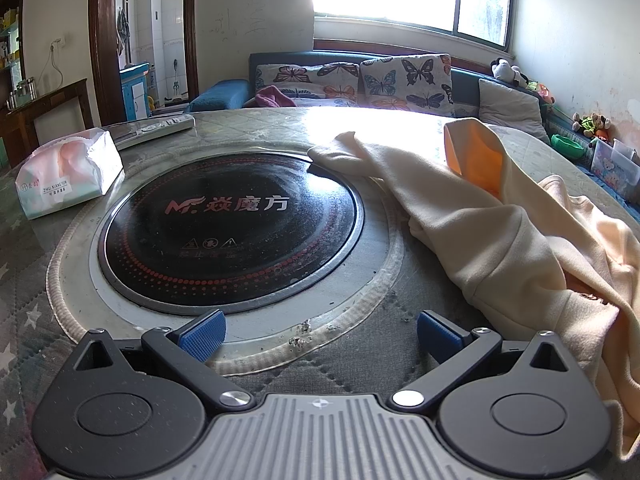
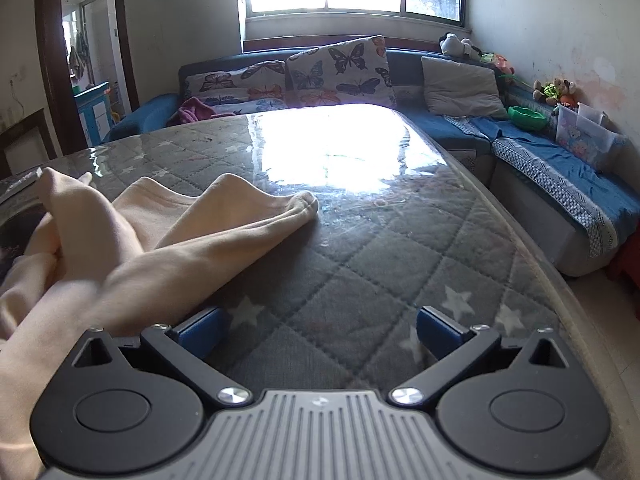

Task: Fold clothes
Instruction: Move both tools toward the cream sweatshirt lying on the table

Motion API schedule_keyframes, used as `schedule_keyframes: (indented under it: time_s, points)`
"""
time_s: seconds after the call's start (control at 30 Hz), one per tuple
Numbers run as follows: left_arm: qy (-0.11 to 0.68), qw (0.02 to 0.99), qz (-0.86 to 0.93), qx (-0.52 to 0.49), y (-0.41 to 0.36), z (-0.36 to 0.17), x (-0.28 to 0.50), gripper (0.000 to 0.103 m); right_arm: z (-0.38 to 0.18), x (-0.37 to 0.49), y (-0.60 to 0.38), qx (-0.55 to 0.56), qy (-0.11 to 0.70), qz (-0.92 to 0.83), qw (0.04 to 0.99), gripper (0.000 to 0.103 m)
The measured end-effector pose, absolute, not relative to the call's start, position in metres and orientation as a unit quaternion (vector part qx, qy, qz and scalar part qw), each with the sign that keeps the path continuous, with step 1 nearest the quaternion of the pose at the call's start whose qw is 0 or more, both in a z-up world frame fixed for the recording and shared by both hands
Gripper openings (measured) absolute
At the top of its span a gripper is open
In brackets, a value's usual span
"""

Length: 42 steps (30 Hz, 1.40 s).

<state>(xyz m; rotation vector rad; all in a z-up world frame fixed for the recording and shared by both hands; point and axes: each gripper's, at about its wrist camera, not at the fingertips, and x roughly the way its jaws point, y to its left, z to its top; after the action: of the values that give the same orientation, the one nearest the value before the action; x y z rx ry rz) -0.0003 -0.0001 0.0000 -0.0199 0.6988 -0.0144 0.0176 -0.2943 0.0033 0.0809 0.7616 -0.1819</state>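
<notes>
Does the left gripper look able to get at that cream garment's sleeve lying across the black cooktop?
Probably yes: the left gripper is open and empty, and nothing stands between it and the sleeve across the cooktop.

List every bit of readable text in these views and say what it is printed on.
"MF 焱魔方": red logo on the black induction cooktop.
"ZHU XIANG YUN": label on the tissue pack.
Cooktop warning icons with a line beneath, and the pack's smaller print: too blurred to read.
Right wrist view: no text.

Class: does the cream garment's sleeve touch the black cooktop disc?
Touching. The left wrist view shows the sleeve tip lying over the disc's far edge.
</notes>
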Motion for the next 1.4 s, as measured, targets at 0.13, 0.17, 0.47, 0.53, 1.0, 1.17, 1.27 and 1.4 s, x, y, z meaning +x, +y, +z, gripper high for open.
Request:
schedule_keyframes:
  time_s: [0.13, 0.17, 0.47, 0.53, 1.0, 1.17, 1.27, 1.4]
  points:
    - [0.343, 0.939, -0.006, -0.007, 0.0, 0.0, -0.001, 0.103, 0.002, 0.01, -0.282, 0.018, 0.339, -0.099, 0.936, 0.103]
    - [0.343, 0.939, -0.006, -0.007, 0.0, 0.0, -0.001, 0.103, 0.002, 0.003, -0.279, 0.017, 0.331, -0.096, 0.939, 0.103]
    - [0.347, 0.938, -0.007, 0.005, -0.007, 0.003, -0.01, 0.103, 0.017, -0.05, -0.252, 0.031, 0.332, -0.038, 0.942, 0.103]
    - [0.35, 0.937, -0.017, 0.003, -0.01, 0.005, -0.016, 0.103, 0.018, -0.056, -0.244, 0.031, 0.336, -0.029, 0.941, 0.103]
    - [0.356, 0.933, -0.044, 0.023, -0.034, 0.016, -0.061, 0.103, 0.021, -0.085, -0.211, 0.035, 0.361, -0.021, 0.932, 0.103]
    - [0.362, 0.931, -0.046, 0.026, -0.038, 0.017, -0.07, 0.103, 0.023, -0.093, -0.203, 0.029, 0.36, -0.021, 0.932, 0.103]
    - [0.367, 0.929, -0.045, 0.028, -0.042, 0.017, -0.075, 0.103, 0.024, -0.097, -0.199, 0.023, 0.359, -0.023, 0.933, 0.103]
    - [0.37, 0.927, -0.049, 0.032, -0.048, 0.016, -0.082, 0.103, 0.025, -0.103, -0.196, 0.022, 0.359, -0.022, 0.933, 0.103]
